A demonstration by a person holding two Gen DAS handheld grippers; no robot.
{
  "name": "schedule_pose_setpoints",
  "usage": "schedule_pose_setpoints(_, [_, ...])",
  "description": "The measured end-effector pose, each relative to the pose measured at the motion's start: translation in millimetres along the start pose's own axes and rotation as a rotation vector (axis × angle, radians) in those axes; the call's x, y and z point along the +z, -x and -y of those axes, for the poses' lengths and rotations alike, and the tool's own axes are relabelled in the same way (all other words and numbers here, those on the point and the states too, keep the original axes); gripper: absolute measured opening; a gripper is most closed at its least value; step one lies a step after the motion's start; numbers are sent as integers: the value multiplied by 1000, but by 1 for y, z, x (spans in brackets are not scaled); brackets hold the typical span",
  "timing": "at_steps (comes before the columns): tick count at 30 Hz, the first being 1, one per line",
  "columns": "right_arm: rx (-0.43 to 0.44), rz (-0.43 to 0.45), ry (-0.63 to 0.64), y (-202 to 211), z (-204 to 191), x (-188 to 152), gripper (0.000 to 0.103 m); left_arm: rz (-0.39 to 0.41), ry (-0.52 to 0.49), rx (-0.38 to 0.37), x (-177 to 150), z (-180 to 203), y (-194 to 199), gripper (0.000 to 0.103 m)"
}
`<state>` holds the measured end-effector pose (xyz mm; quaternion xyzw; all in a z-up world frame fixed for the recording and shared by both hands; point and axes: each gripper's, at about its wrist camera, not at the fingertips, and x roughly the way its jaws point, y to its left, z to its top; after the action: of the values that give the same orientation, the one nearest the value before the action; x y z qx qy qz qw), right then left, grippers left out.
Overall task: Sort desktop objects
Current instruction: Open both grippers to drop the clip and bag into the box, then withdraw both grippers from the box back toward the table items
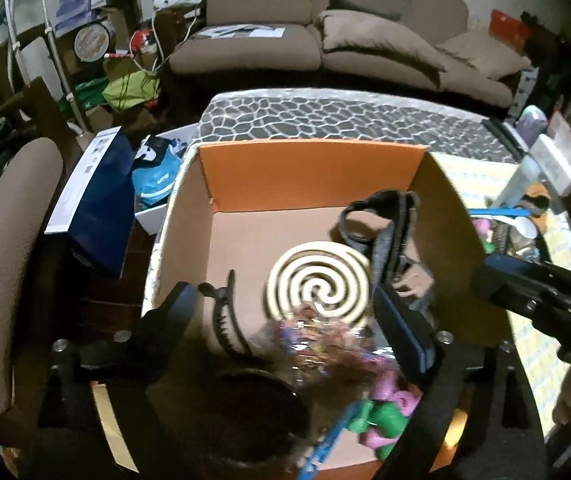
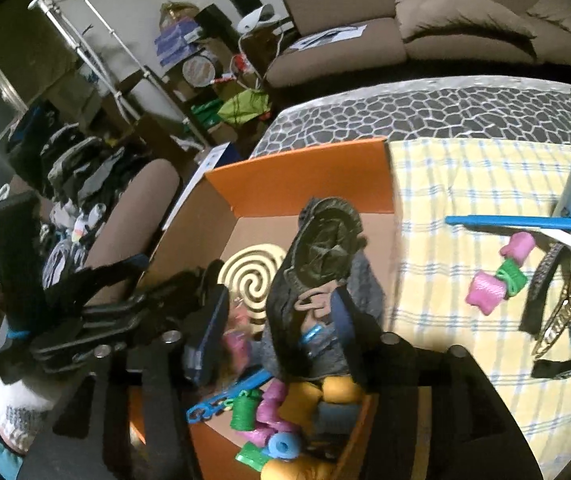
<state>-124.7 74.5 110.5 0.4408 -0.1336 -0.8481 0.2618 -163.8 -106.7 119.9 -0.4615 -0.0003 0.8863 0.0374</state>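
The left tool [image 1: 281,320] stands wide apart and empty above the orange-walled cardboard box [image 1: 309,168], a blurred glittery bundle [image 1: 309,340] just below its fingers. The right tool [image 2: 281,320] is partly open, a grey and black fabric piece [image 2: 321,252] standing between its fingers; whether it is gripped cannot be told. Unsorted pink and green thread spools [image 2: 497,276] lie on the yellow checked cloth [image 2: 465,184] right of the box, nearer the right tool.
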Motion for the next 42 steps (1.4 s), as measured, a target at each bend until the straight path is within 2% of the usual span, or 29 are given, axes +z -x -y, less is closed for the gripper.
schedule_pose_setpoints(1, [-4,4,-1,2,2,1,60,7,0,-3,0,3,3,97])
schedule_pose_setpoints(6, [-24,34,-8,19,15,3,83,37,-11,-21,-4,27,15,103])
schedule_pose_setpoints(15, [-71,73,-65,47,56,3,99,42,8,-81,-12,69,17,103])
schedule_pose_setpoints(27, [-138,69,-97,73,101,-3,102,44,30,-135,-21,113,14,103])
schedule_pose_setpoints(33, [-169,67,-112,82,119,-5,102,53,8,-142,-23,133,13,103])
schedule_pose_setpoints(42, [-245,92,-164,107,163,-5,102,69,-3,-205,-26,155,12,103])
